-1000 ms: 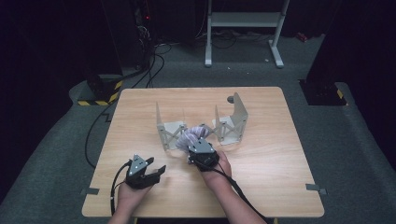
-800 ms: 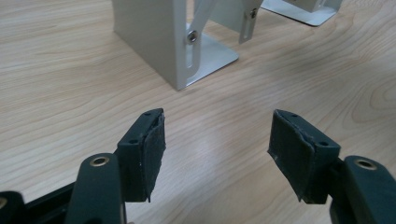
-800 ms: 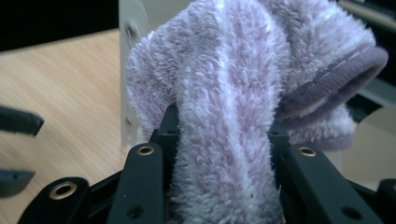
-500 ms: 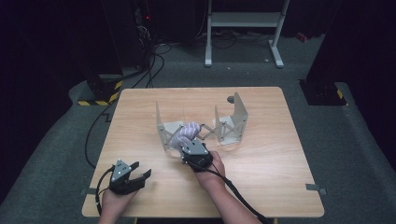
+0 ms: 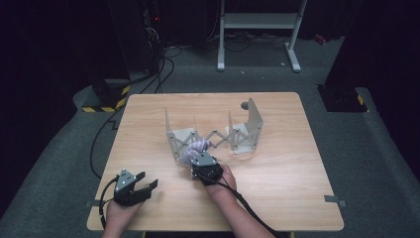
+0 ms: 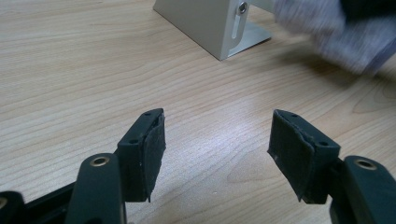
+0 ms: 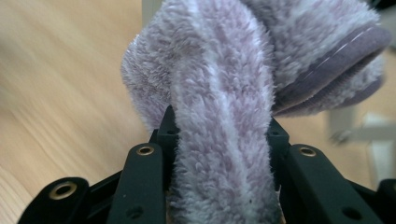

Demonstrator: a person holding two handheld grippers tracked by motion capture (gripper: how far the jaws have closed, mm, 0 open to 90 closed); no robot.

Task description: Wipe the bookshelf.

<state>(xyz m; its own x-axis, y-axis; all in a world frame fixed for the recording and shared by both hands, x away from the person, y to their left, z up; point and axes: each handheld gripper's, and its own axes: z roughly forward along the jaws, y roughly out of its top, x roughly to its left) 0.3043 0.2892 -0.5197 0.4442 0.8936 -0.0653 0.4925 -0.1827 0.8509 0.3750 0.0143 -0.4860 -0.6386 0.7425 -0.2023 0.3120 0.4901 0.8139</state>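
Observation:
A fluffy lilac striped cloth [image 7: 224, 93] with a darker hemmed edge is pinched between the jaws of my right gripper [image 7: 219, 140], which is shut on it. In the high view the right gripper [image 5: 204, 161] holds the cloth [image 5: 192, 148] at the left foot of a pale metal folding rack [image 5: 247, 126] in the middle of the table. My left gripper [image 5: 146, 186] rests near the table's front left corner, open, with bare wood between its pads [image 6: 152, 149]. From the left gripper view the rack's foot [image 6: 210, 28] and the blurred cloth [image 6: 341, 32] lie ahead.
The rack has two upright end plates joined by a scissor lattice [image 5: 218, 136]. Beyond the wooden table [image 5: 277, 183] lies dark floor with cables [image 5: 158, 64] and a white stand [image 5: 257, 22]. Tape tabs mark the front corners of the table.
My left gripper has drawn back toward the table's front left corner. My right gripper has shifted slightly left and lower with the cloth, staying by the rack's left foot.

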